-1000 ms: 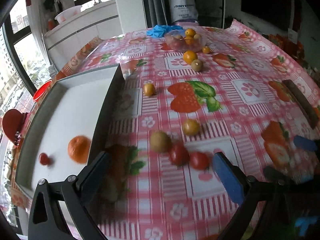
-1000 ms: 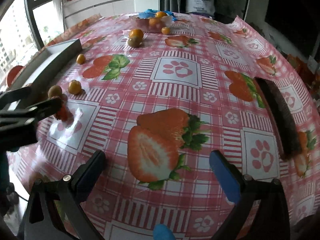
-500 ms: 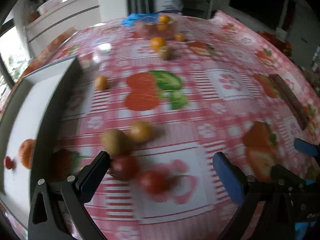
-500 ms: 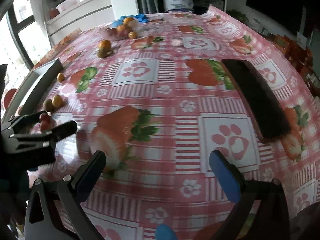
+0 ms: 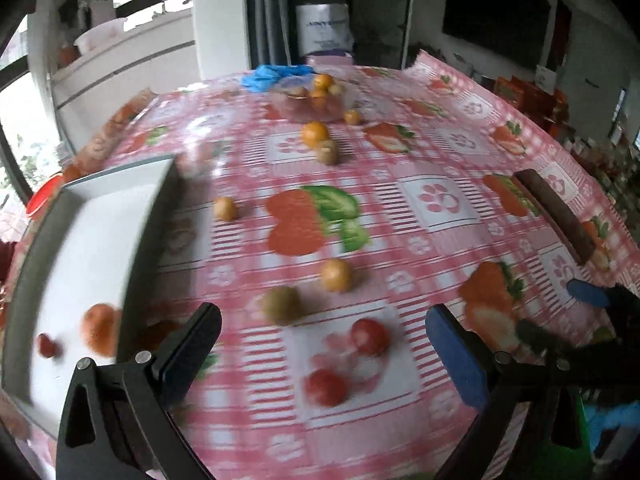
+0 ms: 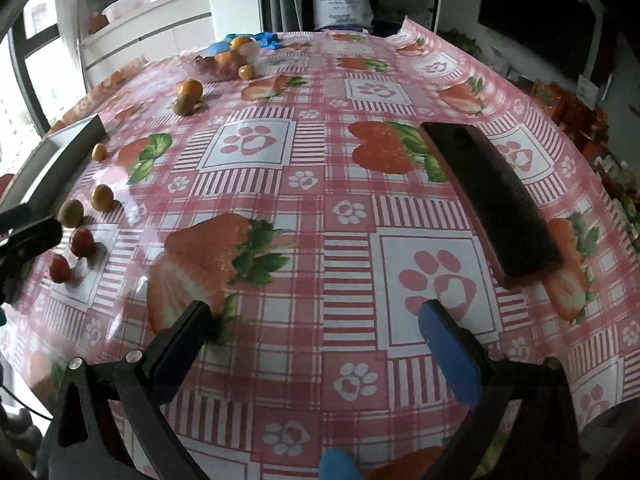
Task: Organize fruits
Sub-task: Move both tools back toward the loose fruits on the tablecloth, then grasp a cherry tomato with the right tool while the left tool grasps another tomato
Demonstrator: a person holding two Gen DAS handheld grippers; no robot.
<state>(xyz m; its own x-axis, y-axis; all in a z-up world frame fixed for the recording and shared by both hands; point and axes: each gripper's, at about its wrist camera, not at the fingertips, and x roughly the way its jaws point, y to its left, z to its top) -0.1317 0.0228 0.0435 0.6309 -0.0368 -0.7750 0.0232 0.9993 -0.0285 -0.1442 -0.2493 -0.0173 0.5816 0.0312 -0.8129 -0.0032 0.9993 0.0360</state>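
1. Jaws first: your left gripper (image 5: 322,344) stands wide open and holds nothing, hanging over the table with two red tomatoes in the span between its fingers, the nearer tomato (image 5: 326,387) and the farther tomato (image 5: 370,336); neither finger touches them.
2. Your right gripper (image 6: 312,330) is spread just as wide and empty, above a bare patch of cloth with a printed strawberry under its left finger.
3. Just beyond the tomatoes lie a greenish kiwi (image 5: 282,305) and a small yellow-orange fruit (image 5: 337,275), near each other but apart. Another small orange fruit (image 5: 225,209) sits just beside the tray wall.
4. To your left, the grey tray (image 5: 146,236) with its white floor holds an orange (image 5: 100,329) and a small red fruit (image 5: 46,346), both blurred.
5. At the far end, a clear bowl (image 5: 310,102) is heaped with fruit; an orange citrus (image 5: 315,133) and a second kiwi (image 5: 327,152) touch each other in front of it, and a blue crumpled item (image 5: 272,74) lies behind.
6. Writing: a white bag (image 6: 342,4) past the table carries dark lettering, too small to read surely.
7. Surface: a pink checked tablecloth (image 6: 360,208) with strawberries and paw prints. A long dark strip (image 6: 492,200) lies on its right side. Windows and a white counter stand at left.
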